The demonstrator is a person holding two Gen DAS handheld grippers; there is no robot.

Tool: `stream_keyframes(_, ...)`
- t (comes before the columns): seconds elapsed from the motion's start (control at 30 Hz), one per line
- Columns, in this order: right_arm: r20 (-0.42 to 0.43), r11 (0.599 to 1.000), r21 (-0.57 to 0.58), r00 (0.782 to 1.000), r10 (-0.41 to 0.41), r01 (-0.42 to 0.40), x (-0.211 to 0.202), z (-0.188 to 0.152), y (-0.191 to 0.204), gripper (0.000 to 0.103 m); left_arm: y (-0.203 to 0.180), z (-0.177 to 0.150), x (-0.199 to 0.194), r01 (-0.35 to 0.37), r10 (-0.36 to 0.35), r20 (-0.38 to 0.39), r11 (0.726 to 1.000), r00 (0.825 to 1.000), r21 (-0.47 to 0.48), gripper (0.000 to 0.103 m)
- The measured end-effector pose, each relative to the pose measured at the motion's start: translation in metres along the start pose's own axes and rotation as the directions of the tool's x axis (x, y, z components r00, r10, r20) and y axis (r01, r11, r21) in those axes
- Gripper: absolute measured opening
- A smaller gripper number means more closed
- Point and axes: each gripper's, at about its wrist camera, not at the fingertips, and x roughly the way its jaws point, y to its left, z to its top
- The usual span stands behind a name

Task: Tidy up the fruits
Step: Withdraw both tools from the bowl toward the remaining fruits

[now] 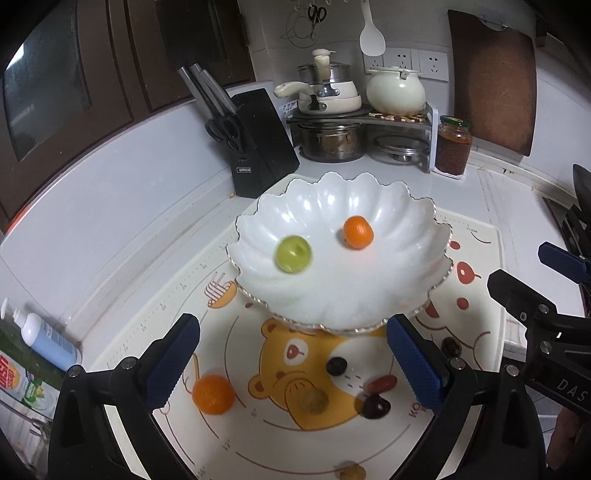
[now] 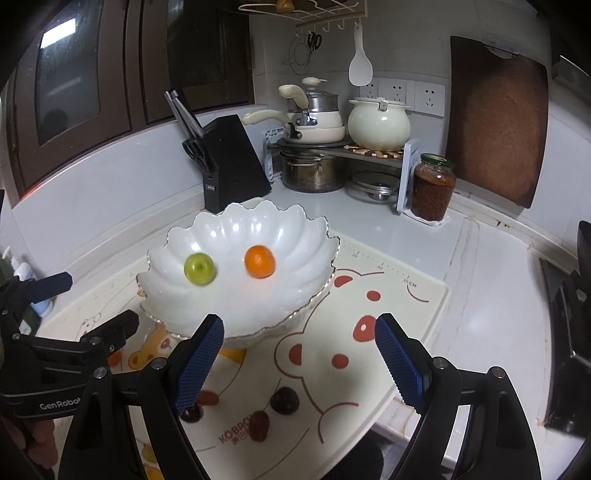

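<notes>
A black knife block [image 1: 258, 144] stands at the back of the white tabletop [image 1: 110, 206], scissors [image 1: 225, 131] in its side. Right of it a rack [image 1: 369, 118] carries a cream pan [image 1: 328, 96] and a cream pot [image 1: 395, 90], with a steel pot [image 1: 330, 142] underneath. A jar [image 1: 453, 146] stands beside the rack, and a brown board [image 1: 493, 81] leans on the wall. A white spoon [image 1: 371, 33] hangs above the sockets [image 1: 406, 61]. A bear mat [image 1: 221, 295] covers the front tabletop.

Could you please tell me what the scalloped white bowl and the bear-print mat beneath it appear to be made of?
The scalloped white bowl looks like glossy glazed ceramic or opal glass: window highlights shine on its ribs, and its rim carries a thin metallic-looking line. The cream bear-print mat looks like matte silicone or soft plastic: it lies flat, with printed ruler marks and little glare.
</notes>
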Motion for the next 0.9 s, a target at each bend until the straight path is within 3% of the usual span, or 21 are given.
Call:
stream_keyframes(0.4,0.003,1.0,-0.021,1.0,0.017,-0.017,-0.013,-0.022,0.001,0.084,-0.002,-0.031,-0.016,-0.003,0.002,-0.02,1.0,1.0,-0.03,0.103)
stream_keyframes(0.9,-0.016,0.997,-0.064,0.999,0.041,-0.041,-0.006,-0.064,0.011,0.084,-0.003,-0.083,-0.008,-0.027,0.022,-0.075,0.997,0.997,-0.072,0.101)
